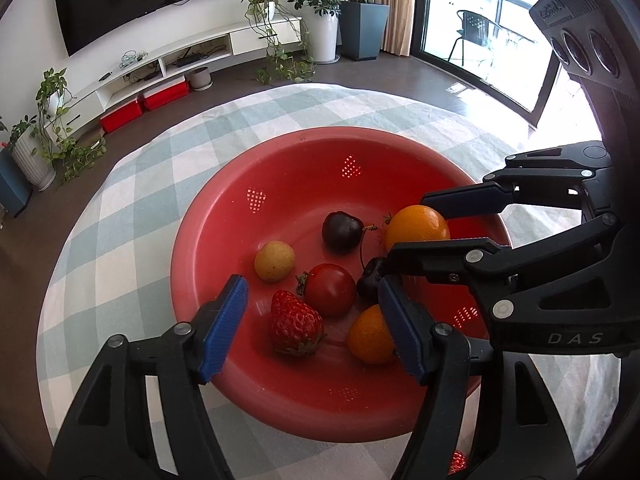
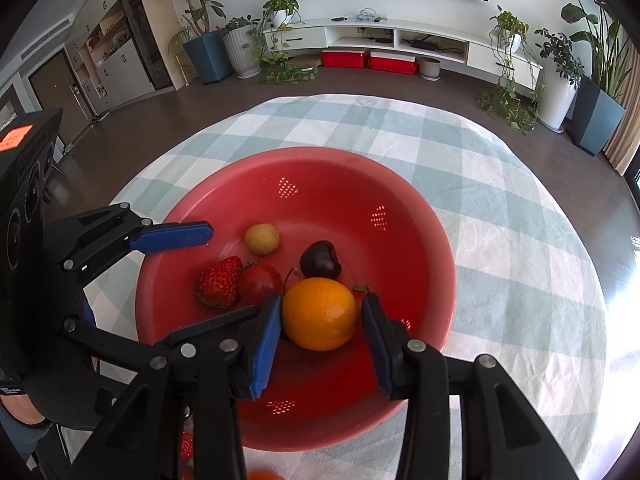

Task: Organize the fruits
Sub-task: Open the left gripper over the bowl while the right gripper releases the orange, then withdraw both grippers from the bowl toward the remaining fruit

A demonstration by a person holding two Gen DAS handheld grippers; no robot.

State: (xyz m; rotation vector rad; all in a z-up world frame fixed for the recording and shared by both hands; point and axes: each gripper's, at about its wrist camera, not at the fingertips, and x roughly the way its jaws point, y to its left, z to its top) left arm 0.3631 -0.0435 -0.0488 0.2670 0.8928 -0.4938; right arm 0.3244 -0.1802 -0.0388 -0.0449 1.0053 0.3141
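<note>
A red perforated bowl (image 1: 300,184) (image 2: 340,184) holds the fruit. My left gripper (image 1: 314,328) hangs open over it. A strawberry (image 1: 296,322), a red tomato (image 1: 330,290) and a small orange fruit (image 1: 370,336) lie between its blue pads, and the small fruit sits beside the right pad. My right gripper (image 2: 322,344) straddles a large orange (image 2: 320,314) (image 1: 418,226), with a thin gap on the orange's right side. Also in the bowl are a dark cherry (image 1: 342,232) (image 2: 320,260), a yellowish round fruit (image 1: 275,261) (image 2: 262,239), and a second dark cherry (image 1: 370,280) half hidden behind a finger.
The bowl stands on a round table with a green-and-white checked cloth (image 1: 132,216) (image 2: 500,220). Outside the bowl, near the front edge, lie a red fruit (image 1: 456,462) (image 2: 186,446) and an orange one (image 2: 266,476). Beyond are brown floor, potted plants and a TV shelf.
</note>
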